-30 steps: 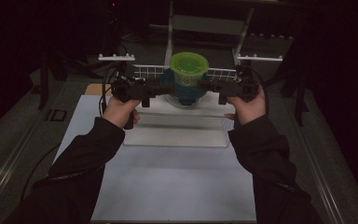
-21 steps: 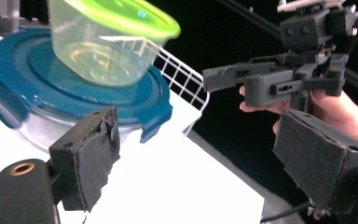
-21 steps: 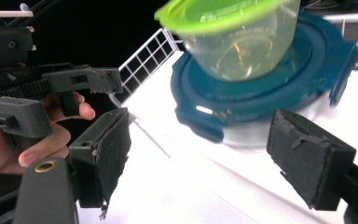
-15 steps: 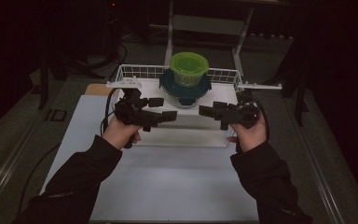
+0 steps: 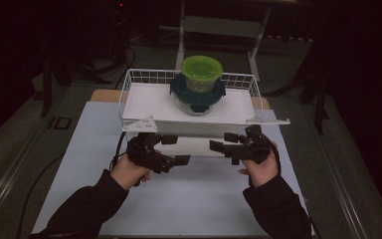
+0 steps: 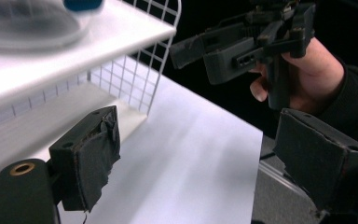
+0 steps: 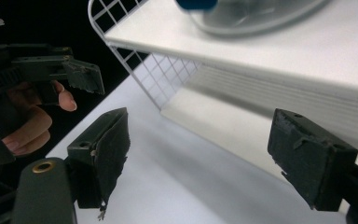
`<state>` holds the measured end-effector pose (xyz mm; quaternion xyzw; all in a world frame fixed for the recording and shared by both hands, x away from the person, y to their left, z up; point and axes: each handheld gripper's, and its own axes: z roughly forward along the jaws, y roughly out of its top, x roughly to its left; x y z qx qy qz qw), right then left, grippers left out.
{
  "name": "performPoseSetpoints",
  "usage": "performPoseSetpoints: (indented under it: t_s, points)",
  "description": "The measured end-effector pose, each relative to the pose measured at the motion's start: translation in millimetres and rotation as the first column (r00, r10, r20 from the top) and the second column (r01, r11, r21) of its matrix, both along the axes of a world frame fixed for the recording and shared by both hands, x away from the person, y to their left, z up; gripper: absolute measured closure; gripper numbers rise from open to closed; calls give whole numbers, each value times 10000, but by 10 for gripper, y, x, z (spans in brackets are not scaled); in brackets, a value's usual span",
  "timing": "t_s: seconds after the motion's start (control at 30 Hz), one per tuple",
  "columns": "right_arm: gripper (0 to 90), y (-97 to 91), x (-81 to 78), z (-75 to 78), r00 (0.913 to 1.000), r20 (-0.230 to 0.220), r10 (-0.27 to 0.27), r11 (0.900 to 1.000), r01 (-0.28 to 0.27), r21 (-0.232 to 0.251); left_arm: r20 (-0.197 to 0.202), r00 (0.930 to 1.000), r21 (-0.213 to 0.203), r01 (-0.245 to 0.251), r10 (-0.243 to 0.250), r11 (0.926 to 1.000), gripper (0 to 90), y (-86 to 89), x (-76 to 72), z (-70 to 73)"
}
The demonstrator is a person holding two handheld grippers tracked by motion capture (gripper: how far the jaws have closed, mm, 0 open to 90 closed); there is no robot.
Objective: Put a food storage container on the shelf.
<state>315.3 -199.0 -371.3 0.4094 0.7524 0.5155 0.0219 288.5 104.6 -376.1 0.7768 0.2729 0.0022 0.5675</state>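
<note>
A clear container with a dark teal lid (image 5: 197, 93) stands on the white top shelf (image 5: 144, 99) of a wire rack, and a green-lidded tub (image 5: 202, 72) sits on it. Its blurred base (image 6: 23, 23) and blue clip (image 7: 196, 3) show at the top of both gripper views. My left gripper (image 5: 175, 150) hovers in front of the rack's lower left, open and empty (image 6: 205, 154). My right gripper (image 5: 223, 141) faces it from the right, also open and empty (image 7: 205, 149). Each gripper view shows the other gripper farther off: the right (image 6: 242, 46), the left (image 7: 60, 70).
The rack has white wire mesh sides (image 5: 129, 82) and a lower shelf (image 7: 223, 126). It stands at the far end of a white table sheet (image 5: 189, 199). Dark stands and cables lie beyond the table.
Both grippers have let go at the stacked containers' sides and drawn back and down toward the person. The containers stay on the top shelf.
</note>
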Motion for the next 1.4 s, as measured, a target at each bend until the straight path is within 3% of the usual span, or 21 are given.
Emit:
performPoseSetpoints:
  t_s: [0.23, 0.37, 0.67, 0.93, 1.2, 1.4]
  points:
    - [202, -29, -97, -214, 10000, -62, 46, 10000, -45, 59, -321, 9991, 136, 295, -291, 9995, 137, -5, -126, -244]
    - [202, -64, -142, -380, 9997, -245, 34, 9999, -31, 129, -255, 9991, 461, 357, -345, 9983, 137, 2, -196, -363]
    - [203, -195, -217, -766, 9969, -726, -287, 9996, 288, 0, -651, 9971, 677, 441, -397, 9967, 137, 30, -312, -664]
    - [202, -317, -310, -1081, 9944, -969, -414, 9991, 408, -74, -714, 9951, 1218, 769, -685, 9896, 137, 26, -419, -946]
    - [202, -357, -412, -1190, 9954, -876, -385, 9981, 340, -513, -866, 9934, 1272, 863, -756, 9881, 137, 39, -504, -1148]
    - [202, -374, -468, -1231, 9970, -701, -323, 9971, 273, -712, -768, 9942, 1439, 860, -755, 9859, 137, 39, -566, -1273]
